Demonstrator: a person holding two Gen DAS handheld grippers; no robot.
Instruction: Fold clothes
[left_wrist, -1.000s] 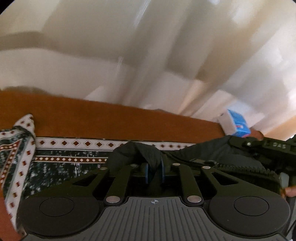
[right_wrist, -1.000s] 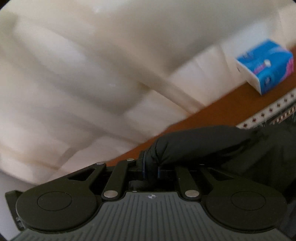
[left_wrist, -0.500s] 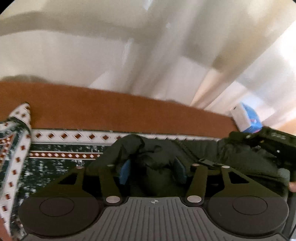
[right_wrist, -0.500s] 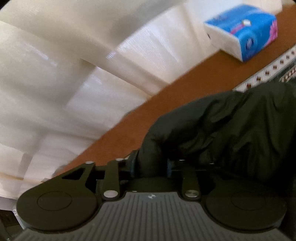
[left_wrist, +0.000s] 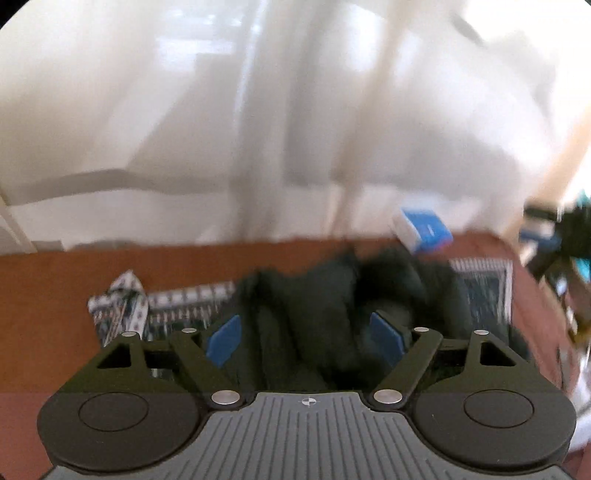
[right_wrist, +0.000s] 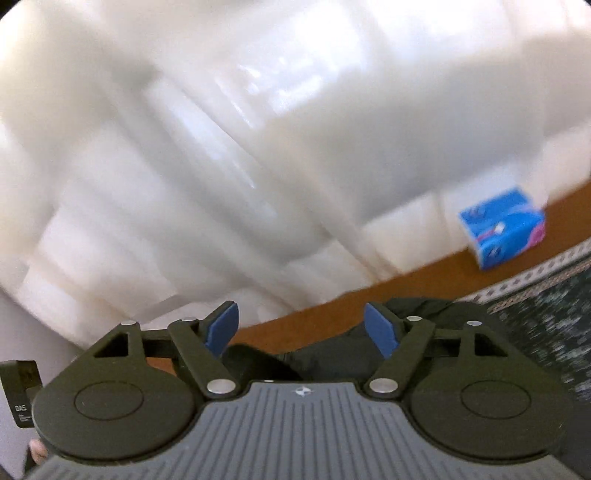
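A black garment (left_wrist: 332, 302) lies bunched on the patterned cloth over the brown table. Above it, my left gripper (left_wrist: 304, 338) hangs with its jaws opening wide; the blue pads (left_wrist: 223, 341) stand clear of the fabric, which shows below and between them. In the right wrist view the same black garment (right_wrist: 332, 354) lies under my right gripper (right_wrist: 301, 328), whose jaws are also opening, and nothing is pressed between its blue pads (right_wrist: 380, 334). Both views are blurred by motion.
A blue and white tissue pack (left_wrist: 424, 229) (right_wrist: 502, 230) sits at the table's far edge by the white curtain (right_wrist: 258, 147). The dark green patterned cloth (left_wrist: 122, 310) (right_wrist: 546, 310) covers the brown table (left_wrist: 55, 295). Dark gear (left_wrist: 561, 240) stands at far right.
Both grippers were shut on the black garment; they have let go, spread their jaws and lifted away. The garment has dropped onto the patterned cloth.
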